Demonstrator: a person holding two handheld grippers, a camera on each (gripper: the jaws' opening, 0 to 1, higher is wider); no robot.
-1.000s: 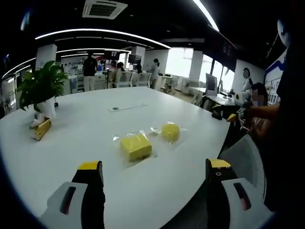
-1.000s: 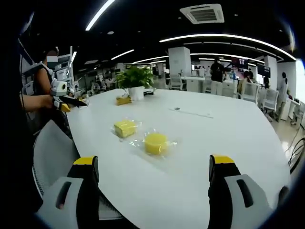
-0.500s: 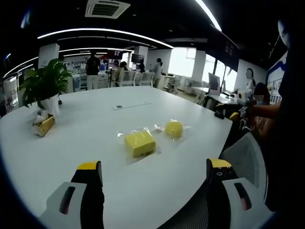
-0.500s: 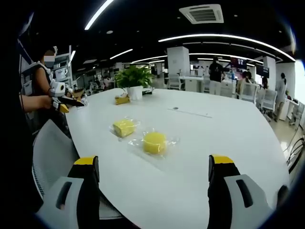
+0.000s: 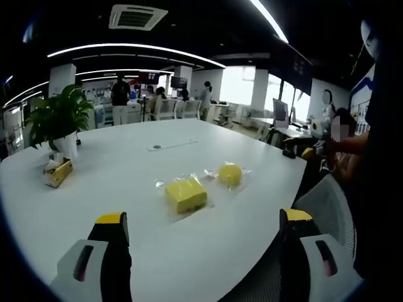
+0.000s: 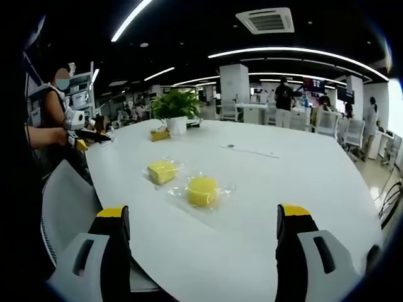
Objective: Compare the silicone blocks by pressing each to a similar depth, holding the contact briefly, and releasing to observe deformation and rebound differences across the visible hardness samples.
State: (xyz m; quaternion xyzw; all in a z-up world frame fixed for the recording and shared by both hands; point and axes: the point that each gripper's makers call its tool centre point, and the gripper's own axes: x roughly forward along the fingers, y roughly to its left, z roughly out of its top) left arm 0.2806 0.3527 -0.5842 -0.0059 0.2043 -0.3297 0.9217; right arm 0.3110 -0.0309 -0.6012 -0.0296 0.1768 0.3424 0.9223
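Note:
Two yellow silicone blocks lie on a big white table, each in a clear plastic wrapper. The square block [image 5: 185,194] [image 6: 161,172] rests beside the round block [image 5: 230,174] [image 6: 202,190]. My left gripper [image 5: 204,223] hangs open above the table's near edge, short of the square block, its yellow-tipped jaws wide apart. My right gripper [image 6: 204,219] is open too, in front of the round block and touching nothing.
The white table [image 5: 113,170] [image 6: 296,176] carries a potted plant [image 5: 56,119] [image 6: 176,104] and a small yellow box [image 5: 55,173] [image 6: 160,133]. A grey chair [image 5: 324,204] [image 6: 66,195] stands at the table's edge. A person holding another gripper [image 6: 79,129] sits nearby.
Both views have drifted slightly with the hands. The blocks lie where they were and both grippers stay open.

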